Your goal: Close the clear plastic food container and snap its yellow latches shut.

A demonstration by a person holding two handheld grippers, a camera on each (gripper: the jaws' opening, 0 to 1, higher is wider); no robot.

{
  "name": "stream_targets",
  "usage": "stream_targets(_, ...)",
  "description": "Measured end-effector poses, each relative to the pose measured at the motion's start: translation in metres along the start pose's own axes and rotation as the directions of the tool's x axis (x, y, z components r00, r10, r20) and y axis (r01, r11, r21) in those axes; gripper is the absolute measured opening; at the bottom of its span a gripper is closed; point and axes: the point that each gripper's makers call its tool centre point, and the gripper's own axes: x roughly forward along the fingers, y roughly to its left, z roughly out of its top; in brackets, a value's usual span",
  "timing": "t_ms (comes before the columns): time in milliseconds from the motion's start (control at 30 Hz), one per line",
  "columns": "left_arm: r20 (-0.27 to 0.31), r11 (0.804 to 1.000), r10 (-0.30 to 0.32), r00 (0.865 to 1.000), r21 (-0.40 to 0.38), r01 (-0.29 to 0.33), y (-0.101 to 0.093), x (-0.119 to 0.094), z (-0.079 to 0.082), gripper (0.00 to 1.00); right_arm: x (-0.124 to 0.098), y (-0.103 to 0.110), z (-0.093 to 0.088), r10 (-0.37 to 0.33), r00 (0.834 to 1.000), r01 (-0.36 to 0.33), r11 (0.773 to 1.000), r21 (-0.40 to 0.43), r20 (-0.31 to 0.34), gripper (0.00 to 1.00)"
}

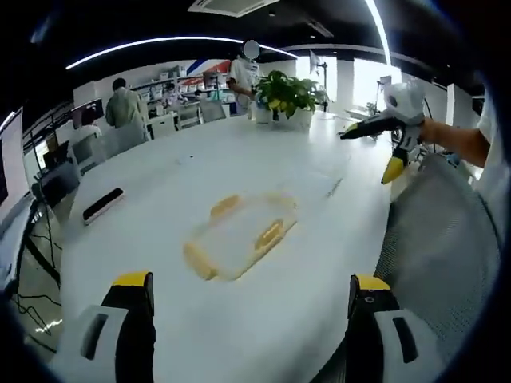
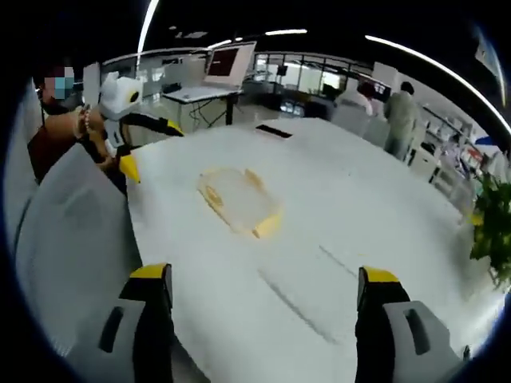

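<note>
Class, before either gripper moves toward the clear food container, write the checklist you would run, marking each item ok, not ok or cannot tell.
1. Container lies flat on the white table: ok.
2. Lid fully seated: cannot tell, picture blurred.
3. Yellow latches snapped shut: cannot tell.
4. Left gripper open, holding nothing: ok.
5. Right gripper open, holding nothing: ok.
6. Bare table between the grippers and the container: ok.
</note>
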Motion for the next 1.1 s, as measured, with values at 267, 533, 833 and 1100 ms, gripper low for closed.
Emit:
stream_targets(267, -0.136, 0.982, -0.187, 0.973, -0.032, 0.184, 0.027, 0.019, -0.002, 0.99, 0.055, -0.004, 0.026, 0.228, 0.966, -0.251, 0.941, -0.226, -0.124, 0.99)
stream_targets(533, -0.316, 0.932, -0.275, 0.908, 0.145, 0.333, 0.043, 0.051, -0.015, 0.86, 0.101, -0.006, 0.028, 0.344, 0.897, -0.423, 0.848, -0.318, -0.276, 0.67)
stream_targets(833, -0.471, 0.877, -0.296, 0.831, 0.211, 0.432, 0.058, 0.075, -0.027, 0.77, 0.129, -0.012, 0.013, 0.414, 0.833, -0.524, 0.802, -0.286, -0.366, 0.56)
stream_targets(1100, -0.511, 0.852, -0.336, 0.792, 0.193, 0.486, 0.053, 0.092, -0.029, 0.69, 0.146, -0.016, -0.004, 0.422, 0.789, -0.564, 0.786, -0.254, -0.447, 0.55)
